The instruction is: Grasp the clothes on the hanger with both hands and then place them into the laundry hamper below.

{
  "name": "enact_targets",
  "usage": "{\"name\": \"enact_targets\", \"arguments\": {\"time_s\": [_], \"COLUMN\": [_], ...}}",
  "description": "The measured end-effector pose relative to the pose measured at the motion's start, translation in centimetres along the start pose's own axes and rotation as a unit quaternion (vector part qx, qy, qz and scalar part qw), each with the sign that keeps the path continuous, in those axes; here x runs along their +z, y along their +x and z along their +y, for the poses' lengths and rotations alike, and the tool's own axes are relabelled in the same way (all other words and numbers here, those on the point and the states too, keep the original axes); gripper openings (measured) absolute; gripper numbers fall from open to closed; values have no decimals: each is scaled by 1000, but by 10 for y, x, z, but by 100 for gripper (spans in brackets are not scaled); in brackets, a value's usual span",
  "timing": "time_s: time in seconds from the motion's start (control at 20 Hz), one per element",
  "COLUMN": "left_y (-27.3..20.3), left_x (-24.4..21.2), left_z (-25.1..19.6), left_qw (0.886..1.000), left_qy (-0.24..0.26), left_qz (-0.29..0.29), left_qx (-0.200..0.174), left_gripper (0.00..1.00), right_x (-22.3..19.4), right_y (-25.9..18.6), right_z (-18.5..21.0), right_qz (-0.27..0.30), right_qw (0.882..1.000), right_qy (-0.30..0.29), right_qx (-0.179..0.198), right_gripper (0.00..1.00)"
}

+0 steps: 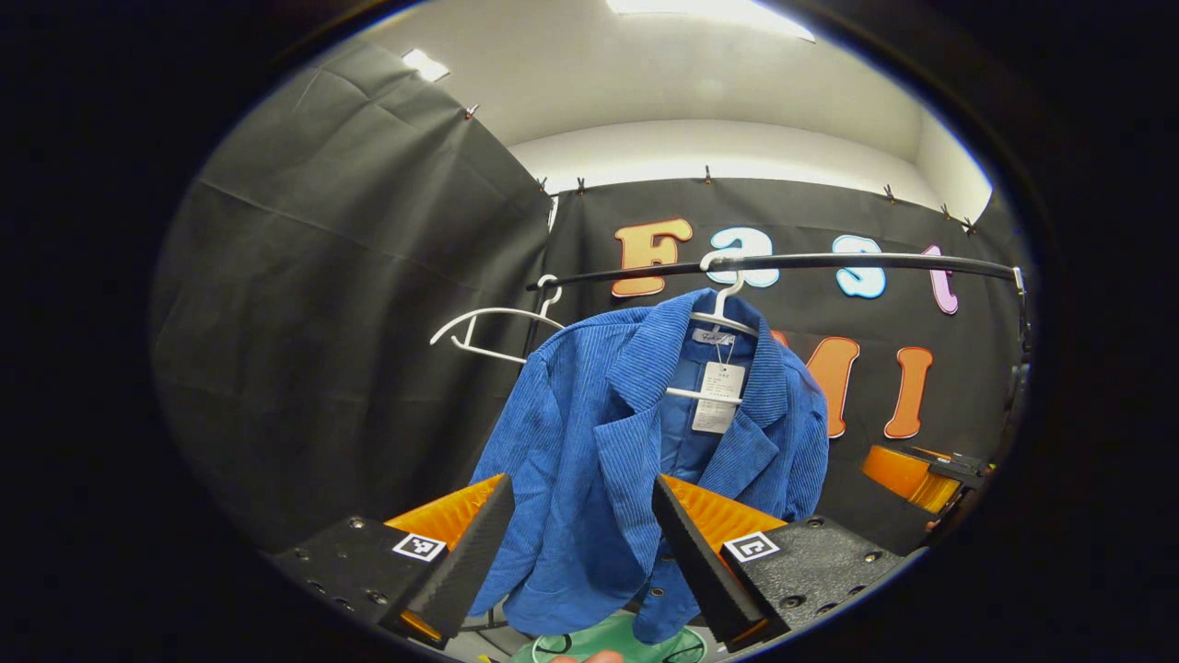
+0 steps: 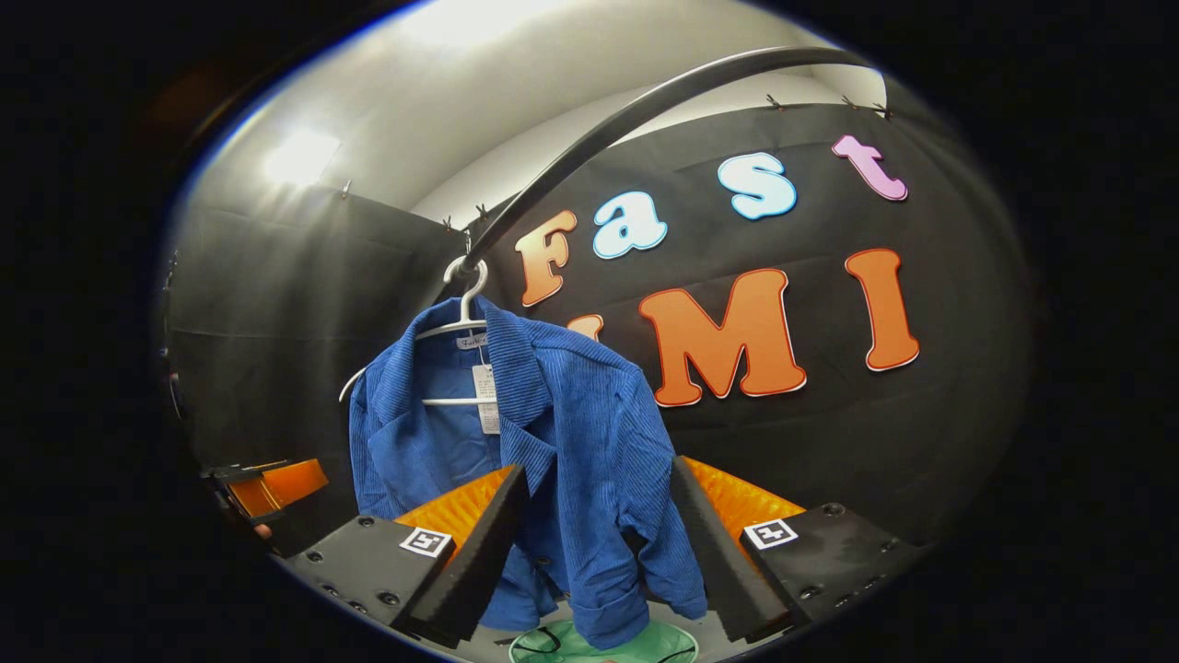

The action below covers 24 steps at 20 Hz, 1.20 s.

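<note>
Progress is at the very start: the blue corduroy jacket (image 1: pixel 636 442) hangs on its white hanger (image 1: pixel 723 308) from the black rail (image 1: pixel 829 262), ungrasped. The left gripper (image 1: pixel 582 543) and right gripper (image 2: pixel 597 543) both stand with jaws spread wide, framing the jacket without touching it. Below, the green hamper (image 2: pixel 603 645) waits. Grasping, lifting off and lowering all remain.

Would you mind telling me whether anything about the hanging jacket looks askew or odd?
The blue corduroy jacket sits lopsided on its white plastic hanger: its front hangs open, a paper tag dangling inside. A second white hanger hangs bare on the black rail. Nothing looks damaged.
</note>
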<state>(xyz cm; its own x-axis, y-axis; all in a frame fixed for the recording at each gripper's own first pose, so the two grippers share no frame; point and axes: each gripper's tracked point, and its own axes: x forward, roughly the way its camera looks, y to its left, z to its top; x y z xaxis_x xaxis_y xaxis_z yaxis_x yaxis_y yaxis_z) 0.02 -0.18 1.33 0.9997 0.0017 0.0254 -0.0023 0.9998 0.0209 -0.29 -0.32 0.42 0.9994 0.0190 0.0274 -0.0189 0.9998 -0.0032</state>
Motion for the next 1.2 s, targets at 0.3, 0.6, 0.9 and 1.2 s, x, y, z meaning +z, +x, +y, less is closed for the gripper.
{"name": "enact_targets", "arguments": {"time_s": [0.3, 0.6, 0.9, 1.2], "left_y": [-12, -21, -25, -40], "left_x": [13, 12, 5, 3], "left_z": [10, 23, 37, 61], "left_qw": [1000, 999, 999, 997], "left_qy": [-3, -14, -15, -11], "left_qz": [-16, -15, -9, -4], "left_qx": [13, 32, 47, 71], "left_gripper": [92, 94, 92, 91], "right_x": [7, 11, -33, -93], "right_y": [31, 78, 111, 151], "right_z": [29, 57, 84, 73], "right_qz": [-5, -13, 26, 77], "right_qw": [999, 998, 998, 995], "right_qy": [-15, -44, -28, -23], "right_qx": [37, 52, 43, -53], "right_gripper": [100, 99, 100, 98]}}
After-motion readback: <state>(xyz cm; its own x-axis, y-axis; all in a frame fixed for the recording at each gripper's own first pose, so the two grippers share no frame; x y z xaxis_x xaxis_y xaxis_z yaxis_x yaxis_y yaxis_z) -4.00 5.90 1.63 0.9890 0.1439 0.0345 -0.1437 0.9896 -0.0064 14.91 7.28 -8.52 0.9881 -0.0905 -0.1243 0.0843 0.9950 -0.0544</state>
